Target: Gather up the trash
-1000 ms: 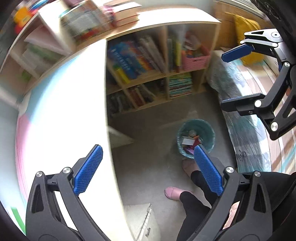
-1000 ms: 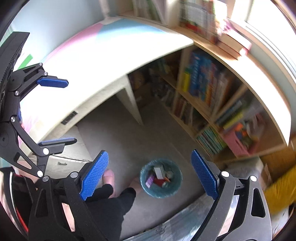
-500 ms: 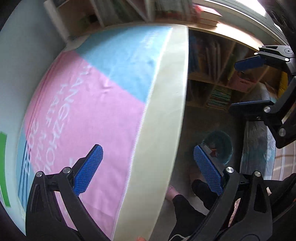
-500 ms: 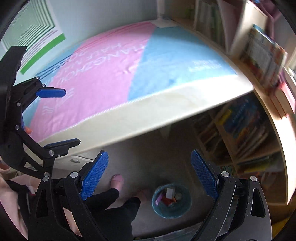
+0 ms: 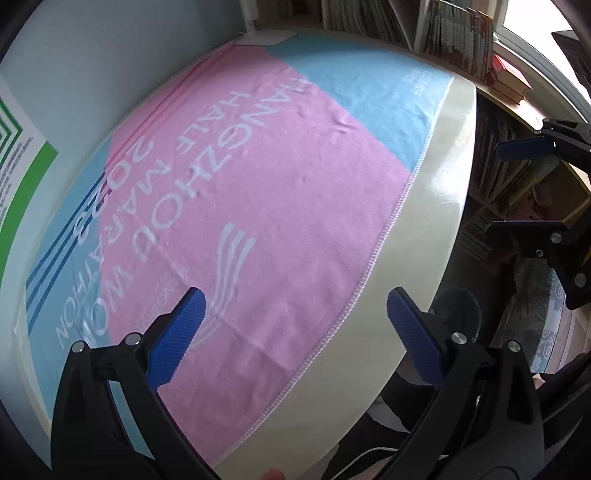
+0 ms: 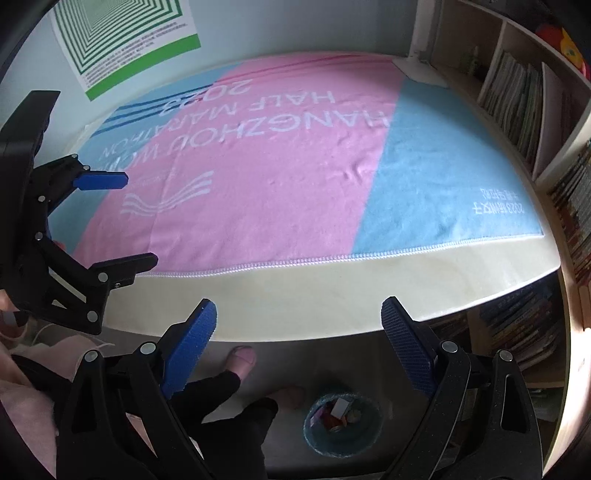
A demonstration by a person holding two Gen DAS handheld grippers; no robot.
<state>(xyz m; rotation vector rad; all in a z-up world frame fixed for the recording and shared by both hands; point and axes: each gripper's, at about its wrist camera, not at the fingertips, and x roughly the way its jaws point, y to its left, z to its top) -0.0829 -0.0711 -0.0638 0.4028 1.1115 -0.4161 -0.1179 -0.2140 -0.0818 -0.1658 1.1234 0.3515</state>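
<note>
Pink and light-blue towel (image 6: 280,177), green-striped poster (image 6: 122,33), teal bin (image 6: 341,424)

Items I cannot fully read from my feeds:

- Waste bin (image 6: 341,424): contents too small and dim to identify; in the left wrist view only a dark sliver of the bin (image 5: 458,314) shows past the table edge (image 5: 424,236).
- Poster (image 6: 125,40): cropped at the top, fine print illegible.
- Towel (image 6: 266,177): small print on the blue panel unreadable to me.
- Bookshelf (image 6: 524,96): spines too small to read, cut by the frame.
- Person's feet (image 6: 242,360): partly hidden by the gripper fingers.
</note>
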